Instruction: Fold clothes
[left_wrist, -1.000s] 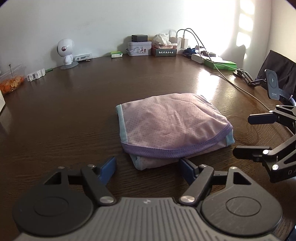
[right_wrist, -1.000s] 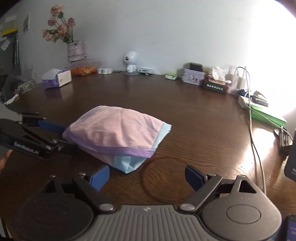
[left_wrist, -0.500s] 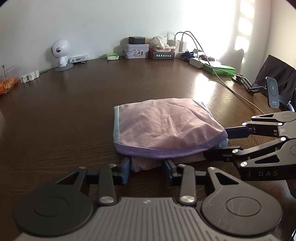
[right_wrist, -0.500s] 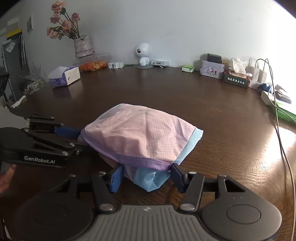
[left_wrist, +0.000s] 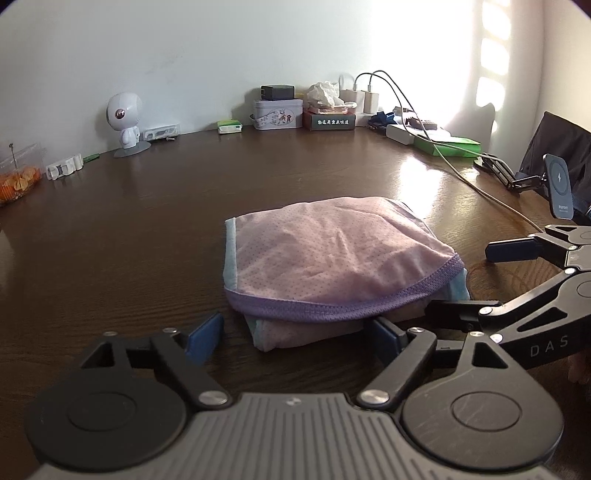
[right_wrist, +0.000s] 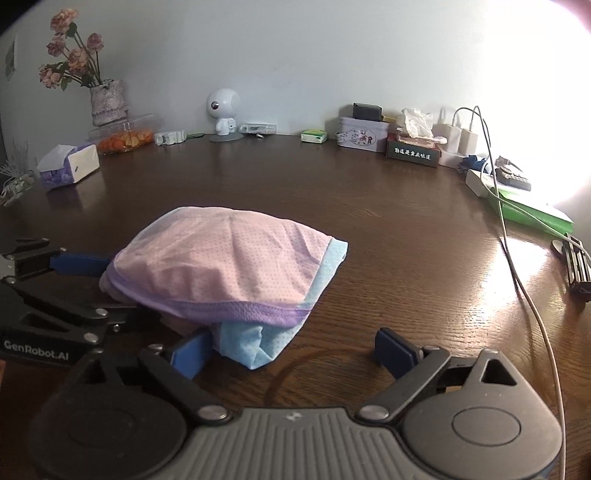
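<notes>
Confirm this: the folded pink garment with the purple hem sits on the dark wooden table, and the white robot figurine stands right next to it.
One part is wrong. The folded pink garment with the purple hem does sit on the dark wooden table, but the white robot figurine stands far off, at the table's back edge by the wall. The left wrist view shows the wide stretch of table between them.

— What sort of place is this?
— A home. The dark wooden counter (right_wrist: 369, 229) carries a vase of dried flowers (right_wrist: 107, 99), a tissue box (right_wrist: 70, 166), phone chargers (right_wrist: 460, 138) and a little robot figurine (left_wrist: 123, 123).
</notes>
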